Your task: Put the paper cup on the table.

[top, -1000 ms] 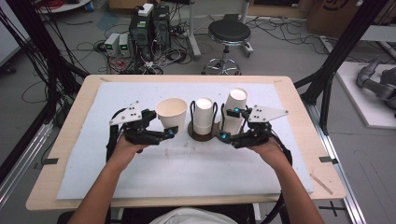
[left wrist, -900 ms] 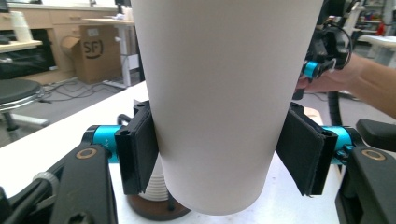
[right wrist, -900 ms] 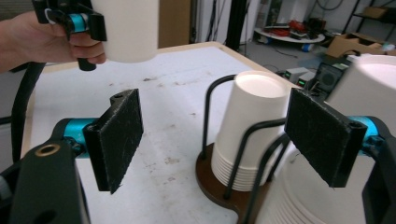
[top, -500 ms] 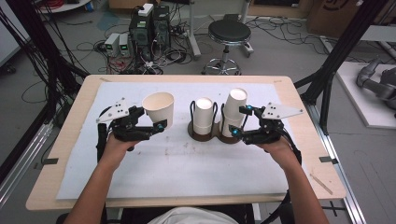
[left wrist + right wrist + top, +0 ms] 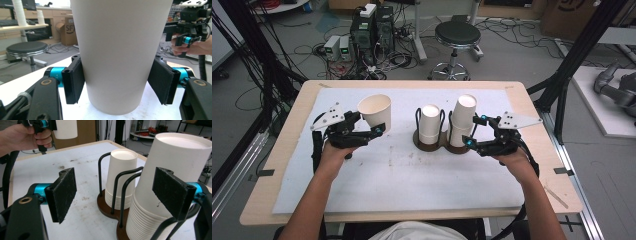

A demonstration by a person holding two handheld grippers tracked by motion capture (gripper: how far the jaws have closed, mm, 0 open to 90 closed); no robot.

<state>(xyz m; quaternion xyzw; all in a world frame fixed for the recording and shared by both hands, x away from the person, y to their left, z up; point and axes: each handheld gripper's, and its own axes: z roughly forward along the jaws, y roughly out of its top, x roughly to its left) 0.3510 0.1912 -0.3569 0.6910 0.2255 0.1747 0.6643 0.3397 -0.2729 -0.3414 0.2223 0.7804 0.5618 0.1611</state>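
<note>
At nine o'clock, left tool (image 5: 371,124) is gripping one paper cup (image 5: 375,109) pulled off; right tool (image 5: 470,131), unclenched, is waiting beside the stacks (image 5: 463,121) in the holder (image 5: 430,143).

Left tool (image 5: 117,82) clamps paper cup (image 5: 120,50).

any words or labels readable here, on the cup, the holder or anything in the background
"SF" in black on the cardboard box behind the stool, the rest of the print too blurred to read.
The paper cup in the left gripper is blank.
</note>
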